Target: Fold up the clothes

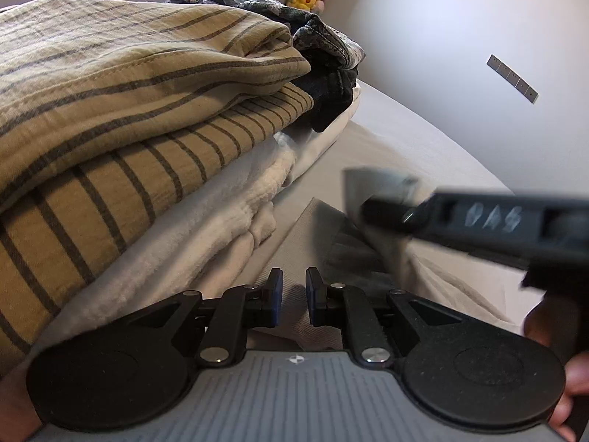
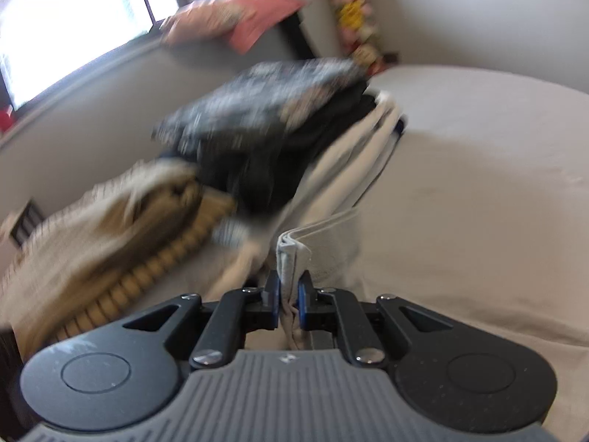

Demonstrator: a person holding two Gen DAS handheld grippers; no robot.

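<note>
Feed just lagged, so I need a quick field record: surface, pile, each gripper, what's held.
surface: bed sheet, pale grey
pile: folded clothes; tan striped garment on top, white fleecy fabric under it, dark patterned garment behind
left gripper: narrow gap between pads, nothing visibly pinched, just above grey cloth
right gripper: shut on light grey cloth; folded edge sticks up between pads
image quality: right wrist view motion-blurred
</note>
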